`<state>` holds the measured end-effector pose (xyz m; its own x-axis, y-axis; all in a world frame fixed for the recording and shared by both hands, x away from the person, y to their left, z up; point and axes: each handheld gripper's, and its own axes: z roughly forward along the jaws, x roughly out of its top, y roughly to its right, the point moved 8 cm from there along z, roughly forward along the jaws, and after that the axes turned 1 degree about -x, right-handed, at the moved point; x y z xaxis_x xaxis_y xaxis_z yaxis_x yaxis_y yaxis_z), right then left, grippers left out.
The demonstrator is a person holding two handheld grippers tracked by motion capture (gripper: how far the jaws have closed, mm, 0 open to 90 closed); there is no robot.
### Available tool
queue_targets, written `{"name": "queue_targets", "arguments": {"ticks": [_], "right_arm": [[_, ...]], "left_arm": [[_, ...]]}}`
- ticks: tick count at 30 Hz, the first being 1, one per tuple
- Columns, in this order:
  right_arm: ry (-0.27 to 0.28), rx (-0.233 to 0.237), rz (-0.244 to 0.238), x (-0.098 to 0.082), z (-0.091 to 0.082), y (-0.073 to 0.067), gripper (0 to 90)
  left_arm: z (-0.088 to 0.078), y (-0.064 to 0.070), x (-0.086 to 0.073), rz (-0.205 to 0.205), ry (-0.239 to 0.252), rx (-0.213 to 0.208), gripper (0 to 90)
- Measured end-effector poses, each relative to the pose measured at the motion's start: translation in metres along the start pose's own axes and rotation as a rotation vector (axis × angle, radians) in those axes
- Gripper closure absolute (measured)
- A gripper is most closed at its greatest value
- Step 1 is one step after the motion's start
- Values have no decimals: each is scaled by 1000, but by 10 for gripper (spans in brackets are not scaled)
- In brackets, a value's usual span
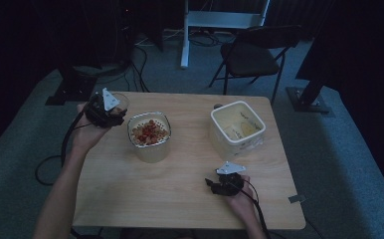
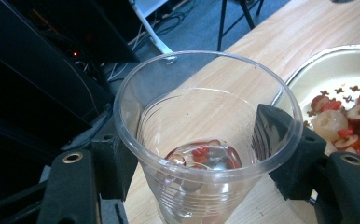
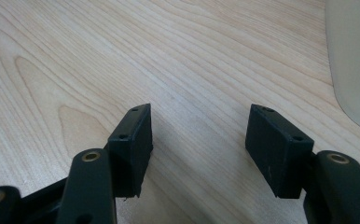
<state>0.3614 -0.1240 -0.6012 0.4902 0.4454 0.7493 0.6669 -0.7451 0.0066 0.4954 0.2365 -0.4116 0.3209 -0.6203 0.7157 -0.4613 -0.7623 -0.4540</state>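
Cup [image 2: 206, 140] — clear plastic, with a few red bits at its bottom — sits squeezed between our left claw's [image 1: 111, 115] jaws, at the left edge of the table [image 1: 180, 189] in the high view, just beside the tub [image 1: 149, 135] of red and pale snacks. Our right claw [image 3: 199, 149] rests low on the wood, lower right, jaws wide with nothing between them. A second tub [image 1: 237, 128] stands upper right.

Dim lab or studio: black curtains, cable tangles [image 1: 130, 55] on carpet, folding chair [image 1: 252, 55], equipment stands.
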Motion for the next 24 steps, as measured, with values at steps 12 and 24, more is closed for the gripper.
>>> {"name": "queue_targets", "arguments": {"ticks": [12,24], "right_arm": [[0,0,0,0,0,0,407],[0,0,0,0,0,0,407]], "left_arm": [[6,10,3,135,-53,46,348],[10,16,9,265,-100,96,349]]}}
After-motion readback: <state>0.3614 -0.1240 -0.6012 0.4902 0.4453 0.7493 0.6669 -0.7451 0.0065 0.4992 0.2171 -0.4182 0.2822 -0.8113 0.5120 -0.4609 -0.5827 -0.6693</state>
